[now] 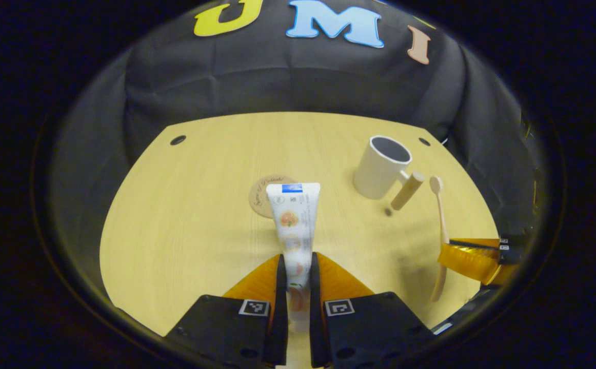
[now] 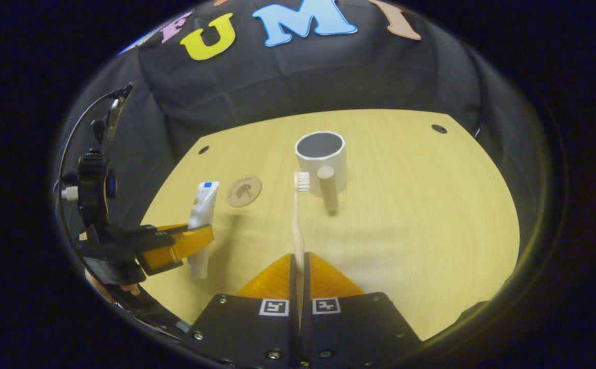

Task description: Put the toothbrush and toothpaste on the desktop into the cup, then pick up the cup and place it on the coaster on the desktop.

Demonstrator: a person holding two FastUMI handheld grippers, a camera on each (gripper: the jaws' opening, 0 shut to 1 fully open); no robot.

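**Both items gripped, cup waiting empty**

My left gripper (image 1: 298, 266) has its two fingers pressed against the lower end of the toothpaste (image 1: 294, 220), and the tube sticks out ahead of them above the desktop (image 1: 185, 220). In the left gripper view the tube's flat end overlaps the coaster (image 1: 263, 197), which lies flat on the wood.

My right gripper (image 2: 298, 266) is nearly closed, its fingers pinching the handle of the toothbrush (image 2: 297, 220); the bristle head points toward the cup (image 2: 321, 159). From the left gripper view I see that gripper at the right edge with the brush crossing it.

The cup stands upright on the desktop, well apart from the coaster, its wooden handle (image 2: 328, 192) sticking out toward me. Its inside looks dark and empty.
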